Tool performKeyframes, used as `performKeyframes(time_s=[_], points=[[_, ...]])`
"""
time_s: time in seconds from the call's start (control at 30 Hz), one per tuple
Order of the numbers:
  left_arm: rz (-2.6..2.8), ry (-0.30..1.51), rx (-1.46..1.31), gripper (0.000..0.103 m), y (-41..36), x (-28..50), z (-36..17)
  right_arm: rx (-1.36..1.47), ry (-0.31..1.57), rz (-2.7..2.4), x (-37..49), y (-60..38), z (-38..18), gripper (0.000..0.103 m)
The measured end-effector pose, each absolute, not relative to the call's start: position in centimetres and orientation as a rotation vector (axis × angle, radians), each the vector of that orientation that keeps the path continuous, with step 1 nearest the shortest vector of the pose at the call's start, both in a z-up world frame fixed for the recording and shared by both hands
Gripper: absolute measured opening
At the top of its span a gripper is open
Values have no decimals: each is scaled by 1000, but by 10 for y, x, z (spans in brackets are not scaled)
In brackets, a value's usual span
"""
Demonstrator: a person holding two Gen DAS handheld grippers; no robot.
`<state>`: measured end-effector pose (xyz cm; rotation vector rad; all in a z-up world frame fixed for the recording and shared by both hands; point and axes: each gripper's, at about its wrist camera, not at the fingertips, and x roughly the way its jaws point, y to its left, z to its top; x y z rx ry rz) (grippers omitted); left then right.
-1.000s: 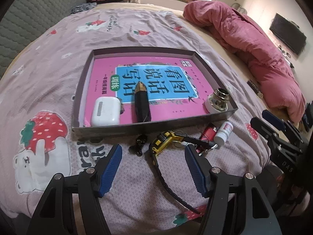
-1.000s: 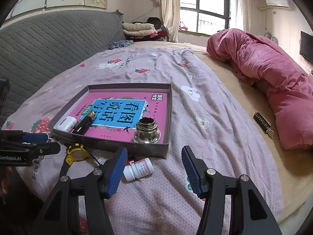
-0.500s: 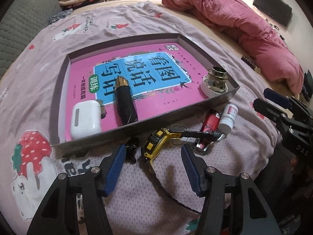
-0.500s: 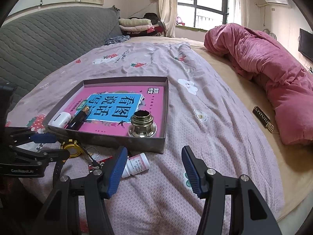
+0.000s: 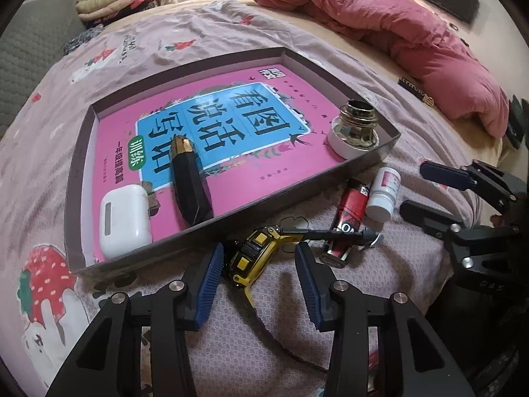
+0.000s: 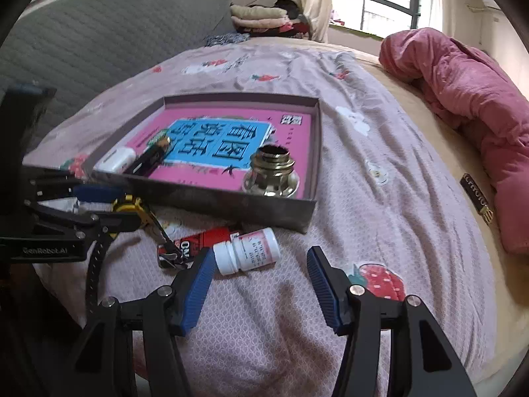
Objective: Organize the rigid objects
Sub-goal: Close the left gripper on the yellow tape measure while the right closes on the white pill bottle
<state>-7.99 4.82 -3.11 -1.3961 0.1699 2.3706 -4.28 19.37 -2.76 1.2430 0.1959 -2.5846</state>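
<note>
A shallow grey tray [image 5: 79,165] on the bed holds a pink book [image 5: 264,152], a white earbud case [image 5: 124,220], a black and gold case [image 5: 191,182] and a brass fitting [image 5: 355,125]. In front of the tray lie a yellow tape measure [image 5: 254,254], a black pen [image 5: 330,233], a red tube [image 5: 350,211] and a white pill bottle [image 5: 383,195]. My left gripper [image 5: 258,281] is open around the tape measure. My right gripper [image 6: 258,281] is open just short of the pill bottle [image 6: 248,254].
A pink quilt [image 6: 463,106] is heaped along the right side of the bed. A small dark bar [image 6: 476,198] lies beside it. A grey padded headboard [image 6: 99,43] and folded clothes [image 6: 261,20] are at the far end.
My left gripper has moved forward and down, so its open fingers now flank the tape measure. My right gripper has moved closer to the pill bottle.
</note>
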Motion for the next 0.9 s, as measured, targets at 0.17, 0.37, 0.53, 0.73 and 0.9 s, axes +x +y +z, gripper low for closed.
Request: performKeyframes(time_s=[0.17,0.37,0.53,0.73,0.9], points=[[2346,178,-1397,41,52,-82,-32,1246,218,-2551,-47,190,-35,57],[2325,258,-1393,40,61,-81,-34,1249,267,-2533,-53,187,-44,57],[2306,286,-1401,40,64,-84,-36,1245,328,-2520,-56,181,-50,57],[2272,373,-1428,40,73,-87,-43,1224,353,-2532,-61,178,-53,57],[2283,417,-1429,38,78,-86,-48,1213,314,-2534,-62,183,-53,57]])
